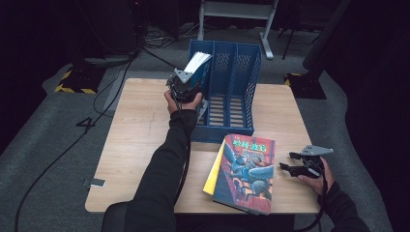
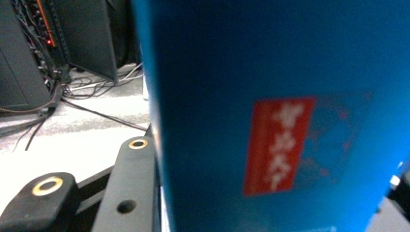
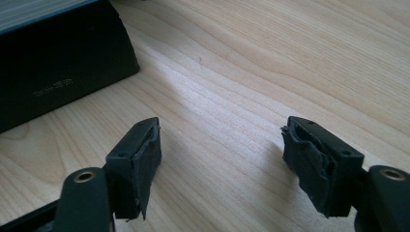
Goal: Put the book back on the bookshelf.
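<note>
High view: blue book at rack's left slot

High view: left gripper (image 1: 186,87) grasping blue book (image 1: 199,67), tilted into blue file rack (image 1: 231,92), far side of table (image 1: 135,125).

Left gripper view: blue book (image 2: 270,116) clamped against jaw.

Right gripper view: right gripper (image 3: 222,159) released, jaws apart over bare wood.

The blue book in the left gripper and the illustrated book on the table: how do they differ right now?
The blue book stands on edge, tilted, going into the leftmost slot of the blue file rack; the illustrated book lies flat on the table.
The blue book is clamped in the left gripper; the illustrated book is untouched, with the right gripper open beside it.
The blue cover is plain with a red label; the other bears a picture.
</note>
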Action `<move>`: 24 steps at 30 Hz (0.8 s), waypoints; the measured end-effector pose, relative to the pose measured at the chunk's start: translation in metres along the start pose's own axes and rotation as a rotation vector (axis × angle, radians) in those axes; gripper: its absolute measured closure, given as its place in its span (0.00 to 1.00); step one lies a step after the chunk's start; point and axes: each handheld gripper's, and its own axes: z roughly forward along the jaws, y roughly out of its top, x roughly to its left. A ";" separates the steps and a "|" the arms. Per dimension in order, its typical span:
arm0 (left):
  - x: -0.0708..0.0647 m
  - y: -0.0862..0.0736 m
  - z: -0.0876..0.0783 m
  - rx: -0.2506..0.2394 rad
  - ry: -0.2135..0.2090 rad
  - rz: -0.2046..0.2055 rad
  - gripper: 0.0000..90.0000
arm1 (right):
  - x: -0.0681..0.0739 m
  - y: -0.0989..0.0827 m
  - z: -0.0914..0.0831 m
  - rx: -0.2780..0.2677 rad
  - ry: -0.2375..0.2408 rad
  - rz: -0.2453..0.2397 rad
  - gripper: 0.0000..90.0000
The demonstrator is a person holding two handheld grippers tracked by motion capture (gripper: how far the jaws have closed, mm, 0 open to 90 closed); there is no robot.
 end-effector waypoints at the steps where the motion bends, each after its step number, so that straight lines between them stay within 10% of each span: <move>1: 0.000 -0.001 -0.001 0.001 -0.002 0.007 0.65 | 0.000 0.000 0.000 0.001 0.000 0.000 0.33; 17: -0.001 -0.018 -0.018 -0.021 -0.034 0.048 0.57 | 0.000 0.000 0.000 0.002 -0.002 -0.001 0.33; 24: 0.012 -0.032 -0.024 -0.006 -0.129 0.041 0.49 | 0.000 0.000 -0.001 0.001 0.001 0.001 0.33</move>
